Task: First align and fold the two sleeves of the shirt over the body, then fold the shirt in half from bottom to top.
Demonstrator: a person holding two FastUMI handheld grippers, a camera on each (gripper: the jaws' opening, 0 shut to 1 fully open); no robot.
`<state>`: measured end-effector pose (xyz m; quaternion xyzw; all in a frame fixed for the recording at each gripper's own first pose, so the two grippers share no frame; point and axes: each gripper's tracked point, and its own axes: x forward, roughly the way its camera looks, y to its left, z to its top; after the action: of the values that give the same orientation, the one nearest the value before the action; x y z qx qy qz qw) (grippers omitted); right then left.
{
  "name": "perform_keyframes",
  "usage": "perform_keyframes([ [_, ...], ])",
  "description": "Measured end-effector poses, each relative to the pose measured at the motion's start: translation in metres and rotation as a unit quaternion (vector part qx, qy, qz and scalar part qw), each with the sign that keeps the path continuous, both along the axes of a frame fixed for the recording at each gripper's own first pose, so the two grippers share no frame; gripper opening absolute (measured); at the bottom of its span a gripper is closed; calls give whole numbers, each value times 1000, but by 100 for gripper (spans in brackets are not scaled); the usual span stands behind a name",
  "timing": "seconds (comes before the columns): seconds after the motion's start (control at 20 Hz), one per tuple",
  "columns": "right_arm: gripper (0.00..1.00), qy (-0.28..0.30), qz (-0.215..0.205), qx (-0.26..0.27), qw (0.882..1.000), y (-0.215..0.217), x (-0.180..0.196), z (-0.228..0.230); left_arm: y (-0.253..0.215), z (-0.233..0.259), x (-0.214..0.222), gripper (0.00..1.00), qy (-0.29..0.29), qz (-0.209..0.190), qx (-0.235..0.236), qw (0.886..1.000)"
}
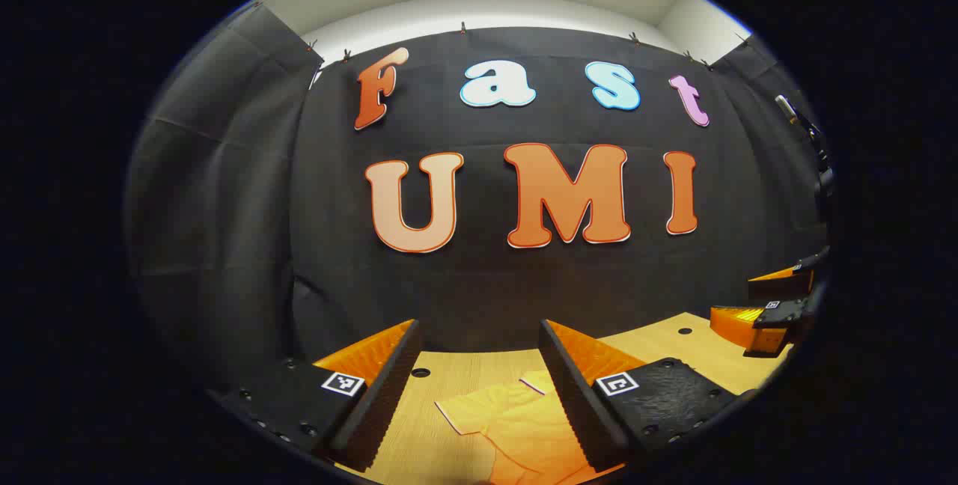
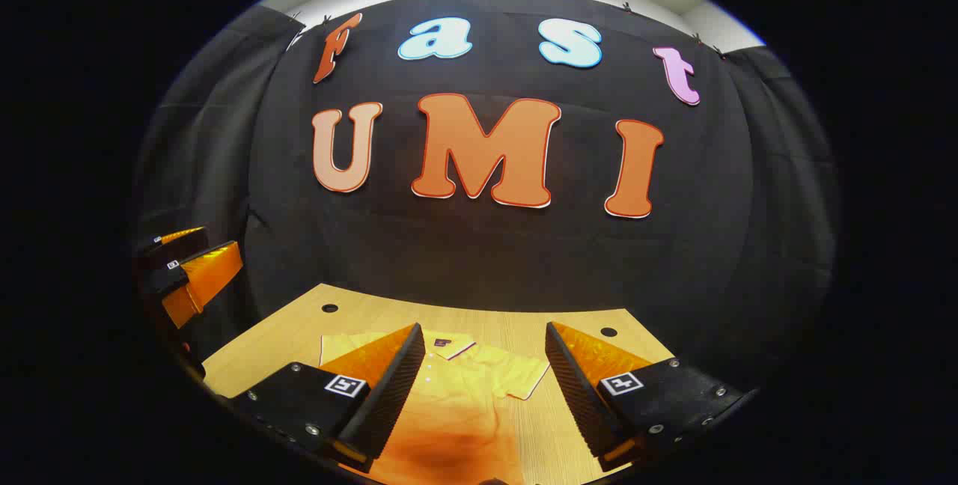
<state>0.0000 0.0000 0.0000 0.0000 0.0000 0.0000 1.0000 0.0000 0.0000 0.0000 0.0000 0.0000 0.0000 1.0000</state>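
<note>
The shirt lies flat on the wooden table, collar toward the back wall, one short sleeve spread near the table's far edge; bare wood borders it on both sides; the left gripper and right gripper hover above it, jaws wide, holding nothing.

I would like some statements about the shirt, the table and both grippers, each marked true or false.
1. The shirt lies on the wooden table. True.
2. The right gripper is shut on a sleeve. False: its fingers stand apart above the shirt, holding nothing.
3. The left gripper is open. True.
4. The shirt is blue. False: it is yellow-orange.
5. The table has small round holes. True.
</note>
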Motion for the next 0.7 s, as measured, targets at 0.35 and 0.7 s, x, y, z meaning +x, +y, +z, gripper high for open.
perform_keyframes([
  [0.35,98,3,-51,-3,999,-1,-14,11,19,-14,-3,96,8,-35,17,999],
  [0.7,98,13,-59,-9,998,16,-20,14,26,-21,-4,96,9,-59,13,998],
])
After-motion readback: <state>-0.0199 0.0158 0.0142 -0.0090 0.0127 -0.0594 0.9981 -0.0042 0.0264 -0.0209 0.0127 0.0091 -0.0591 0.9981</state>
